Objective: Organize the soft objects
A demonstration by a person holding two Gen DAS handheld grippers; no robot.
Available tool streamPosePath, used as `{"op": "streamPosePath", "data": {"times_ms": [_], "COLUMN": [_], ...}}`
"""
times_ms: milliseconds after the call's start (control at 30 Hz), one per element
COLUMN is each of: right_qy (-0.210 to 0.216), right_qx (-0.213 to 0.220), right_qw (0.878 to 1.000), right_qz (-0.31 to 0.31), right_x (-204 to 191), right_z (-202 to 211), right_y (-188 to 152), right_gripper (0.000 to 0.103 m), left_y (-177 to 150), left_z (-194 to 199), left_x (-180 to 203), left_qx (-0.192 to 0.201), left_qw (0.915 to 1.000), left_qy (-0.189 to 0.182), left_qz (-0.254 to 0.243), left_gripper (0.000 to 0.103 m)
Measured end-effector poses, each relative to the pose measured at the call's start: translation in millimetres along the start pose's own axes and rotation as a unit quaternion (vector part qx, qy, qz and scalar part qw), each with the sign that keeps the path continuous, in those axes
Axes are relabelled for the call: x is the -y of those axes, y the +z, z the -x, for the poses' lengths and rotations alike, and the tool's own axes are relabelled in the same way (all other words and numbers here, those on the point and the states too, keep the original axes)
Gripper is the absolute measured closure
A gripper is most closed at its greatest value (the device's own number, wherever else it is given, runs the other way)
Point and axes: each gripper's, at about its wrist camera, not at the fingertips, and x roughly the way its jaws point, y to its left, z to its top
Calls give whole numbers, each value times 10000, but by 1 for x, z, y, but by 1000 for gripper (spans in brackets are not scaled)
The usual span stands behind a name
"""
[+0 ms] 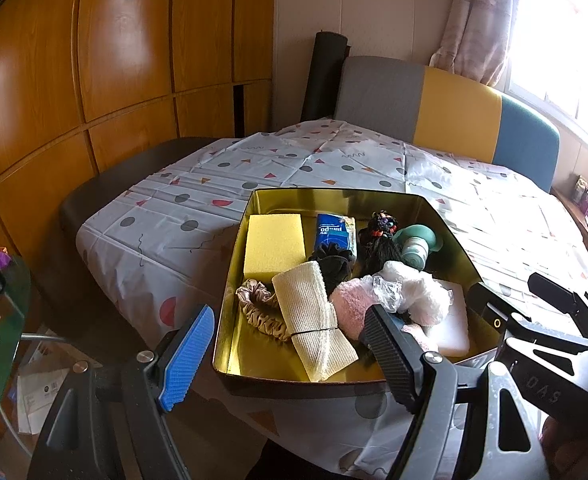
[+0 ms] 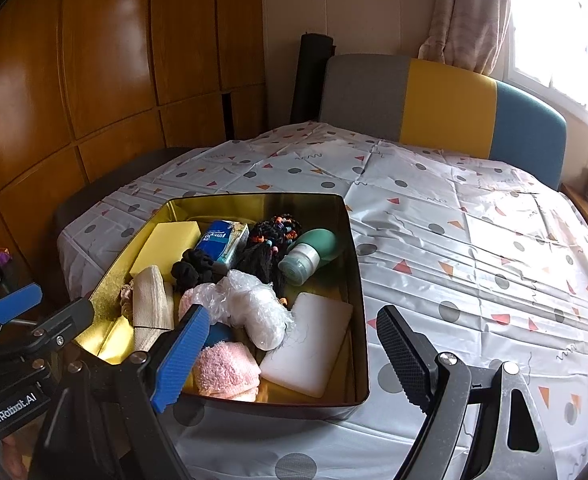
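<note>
- Nearest the lens, left gripper (image 1: 290, 354): blue ribbed pad and black ribbed pad standing well apart, nothing between them, hovering over the near rim of the gold rectangular metal tin (image 1: 334, 196).
- Right gripper (image 2: 290, 354) likewise spread wide and empty, blue pad above the tin's near edge, black pad over the white plastic tablecloth printed with dots and triangles (image 2: 474, 240).
- Soft things all piled inside the tin: yellow sponge block (image 1: 274, 246) at 10 o'clock, blue tissue packet (image 1: 334, 232) at 12, black fabric scrunchie (image 1: 332, 258) at centre, beige satin scrunchie (image 1: 256, 304) at 8.
- Cream rolled bandage bound with a band (image 1: 314, 320) lying across 6 o'clock; fluffy pink sock (image 1: 350, 306) and crinkled clear plastic bag of white fluff (image 1: 418, 292) at 4 to 5; white foam slab (image 1: 456, 320) beneath them.
- Green squeeze bottle (image 1: 416, 246) and black bundle of hair ties with coloured beads (image 1: 382, 236) at 1 to 2.
- Likely trouble: items overlapping, so a pinch on the sock could drag the bag along.
- Thin plastic could slip or tear under ribbed pads.
- Hair ties could snag and come out together.
- Light tin could slide on the slick cloth if nudged by a pad.
</note>
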Motion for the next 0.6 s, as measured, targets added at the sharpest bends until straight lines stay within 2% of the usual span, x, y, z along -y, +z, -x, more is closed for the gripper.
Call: {"op": "streamPosePath", "data": {"times_ms": [600], "right_qy": [-1], "right_qx": [42], "right_qw": [10000], "right_qz": [-20], "right_x": [1], "right_z": [3], "right_y": [1], "right_gripper": [16], "left_y": [-1], "left_z": [0], "left_x": [-2], "left_qx": [-22], "left_qw": [10000], "left_qy": [16], "left_qz": [-6], "left_gripper": [24]}}
